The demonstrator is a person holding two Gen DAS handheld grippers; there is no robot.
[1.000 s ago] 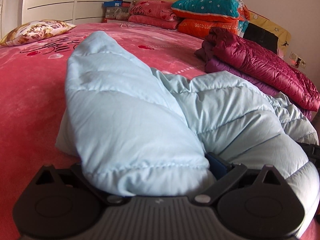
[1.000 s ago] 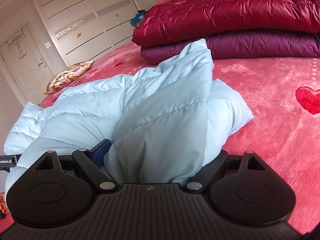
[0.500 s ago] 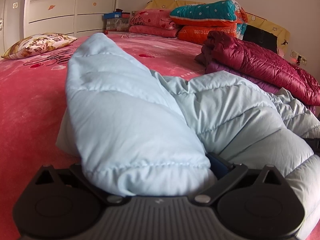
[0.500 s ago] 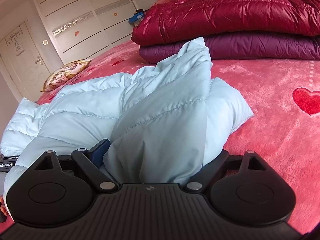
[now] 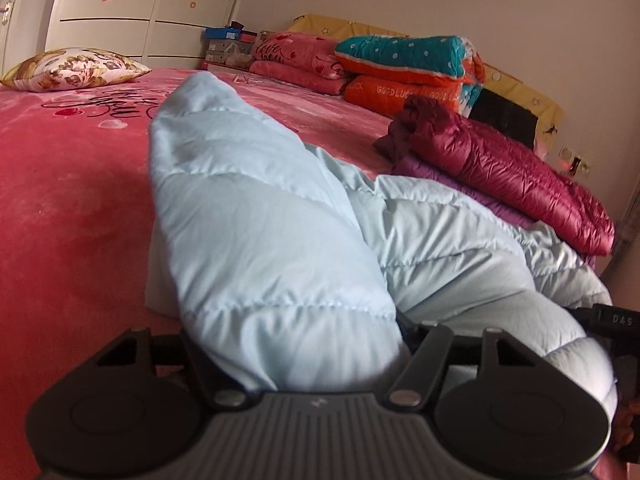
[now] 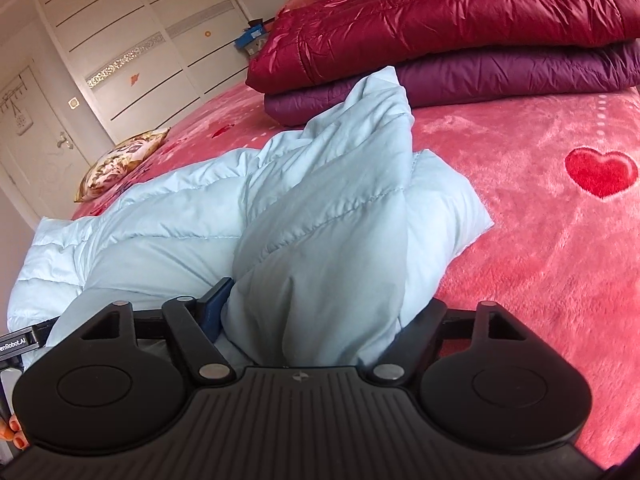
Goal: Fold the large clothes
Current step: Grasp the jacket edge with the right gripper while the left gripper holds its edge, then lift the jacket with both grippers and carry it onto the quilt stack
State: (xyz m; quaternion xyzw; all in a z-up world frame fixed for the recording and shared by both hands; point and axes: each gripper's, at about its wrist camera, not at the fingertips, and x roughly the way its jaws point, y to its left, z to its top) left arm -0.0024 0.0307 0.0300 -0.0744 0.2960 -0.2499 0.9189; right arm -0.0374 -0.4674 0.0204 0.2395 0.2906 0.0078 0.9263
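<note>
- In the left gripper a thick fold of the pale blue jacket was caught; the jaws were closing, the padding was bulged out between them, and a grip on the cloth was judged to be taken.
- In the right gripper another bunched part of the same jacket was seen between the jaws, which were also closing on it; the fingertips themselves were hidden by the cloth.
- The step in hand was judged to be the taking of two holds on the jacket before a fold; no finished fold could be made out.
- For the next move a firm, even pinch through the slippery padding was thought to be needed, then a lift of both holds together so that the jacket could be laid over itself.
- The jacket was lain crumpled on the pink bed cover, its far end raised in a peak.
- Bare cover was seen to the left of it, up to the flowered pillow, and to the right in the right wrist view.
- Beyond the jacket, near but apart in the right view, a stack of a dark red jacket upon a purple one was set; room was tightest there.
</note>
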